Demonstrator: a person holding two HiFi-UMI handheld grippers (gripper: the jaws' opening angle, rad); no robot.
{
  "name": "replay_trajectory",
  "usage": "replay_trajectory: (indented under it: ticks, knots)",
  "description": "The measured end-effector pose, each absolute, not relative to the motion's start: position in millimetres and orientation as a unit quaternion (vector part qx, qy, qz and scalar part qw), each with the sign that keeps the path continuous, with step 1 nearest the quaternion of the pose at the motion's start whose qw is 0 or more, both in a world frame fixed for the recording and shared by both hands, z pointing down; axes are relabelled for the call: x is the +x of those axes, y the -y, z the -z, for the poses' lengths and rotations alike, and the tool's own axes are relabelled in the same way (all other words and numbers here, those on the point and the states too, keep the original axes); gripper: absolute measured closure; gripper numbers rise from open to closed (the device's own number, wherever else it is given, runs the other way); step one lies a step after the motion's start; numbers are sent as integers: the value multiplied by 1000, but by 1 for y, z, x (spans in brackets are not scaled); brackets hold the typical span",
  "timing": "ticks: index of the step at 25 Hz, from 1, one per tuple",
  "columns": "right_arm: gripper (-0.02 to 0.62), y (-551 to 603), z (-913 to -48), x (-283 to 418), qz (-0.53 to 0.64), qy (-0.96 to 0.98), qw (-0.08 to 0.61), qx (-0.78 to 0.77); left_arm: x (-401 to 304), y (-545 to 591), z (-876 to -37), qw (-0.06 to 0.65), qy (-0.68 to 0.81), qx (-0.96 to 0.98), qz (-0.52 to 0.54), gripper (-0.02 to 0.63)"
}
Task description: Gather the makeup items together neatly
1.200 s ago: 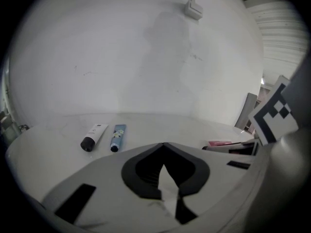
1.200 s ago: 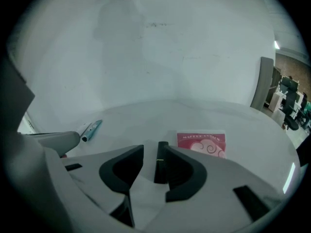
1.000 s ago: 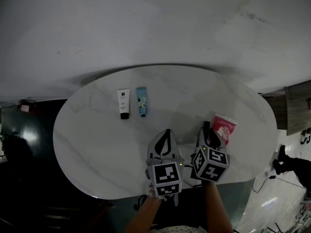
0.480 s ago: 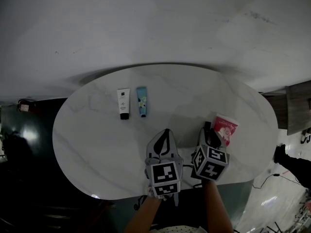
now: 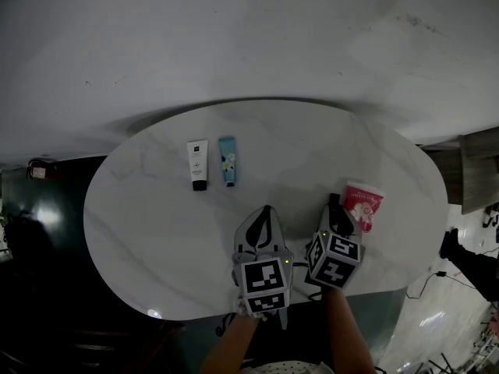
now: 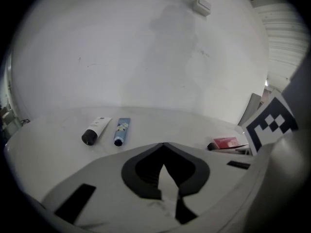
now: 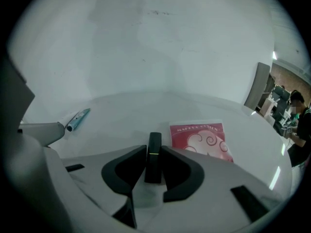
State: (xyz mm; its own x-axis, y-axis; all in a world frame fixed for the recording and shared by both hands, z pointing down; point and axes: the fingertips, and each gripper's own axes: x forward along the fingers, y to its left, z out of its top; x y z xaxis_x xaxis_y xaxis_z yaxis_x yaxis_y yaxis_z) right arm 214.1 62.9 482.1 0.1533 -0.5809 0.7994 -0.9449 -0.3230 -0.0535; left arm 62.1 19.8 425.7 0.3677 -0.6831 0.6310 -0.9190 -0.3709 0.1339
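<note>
Right claw (image 7: 153,155), jaws just closing, now pinches the slim black plastic stick (image 7: 154,141); left claw (image 6: 164,145) is clamped together, empty. Pick-up step, I'd say: next I lift it over beside the white squeeze tube (image 5: 198,164) and the blue squeeze tube (image 5: 227,162).

Left tongs (image 5: 267,211) closed, empty, right tongs (image 5: 335,206) just closing onto black lipstick (image 7: 154,152), both angled downward.

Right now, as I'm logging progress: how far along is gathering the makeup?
Done: the white tube and blue tube lie side by side on the far left. In hand: the right tongs have just been closing on the black stick beside the red sachet. To do: bring stick and sachet over to the tubes. The left tongs are shut, empty.
</note>
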Motion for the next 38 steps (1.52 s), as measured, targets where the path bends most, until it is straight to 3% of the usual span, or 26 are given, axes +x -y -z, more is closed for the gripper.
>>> replay_trajectory:
  ticks: [13,38]
  knots:
    - [473,-64,-487,211,-353,527,280,720,57,-21,-433,249,509,786,-248,578]
    - [477,-48,-464,190,-370,563,220,705,36,-18,-428,249,531,774,-239,578]
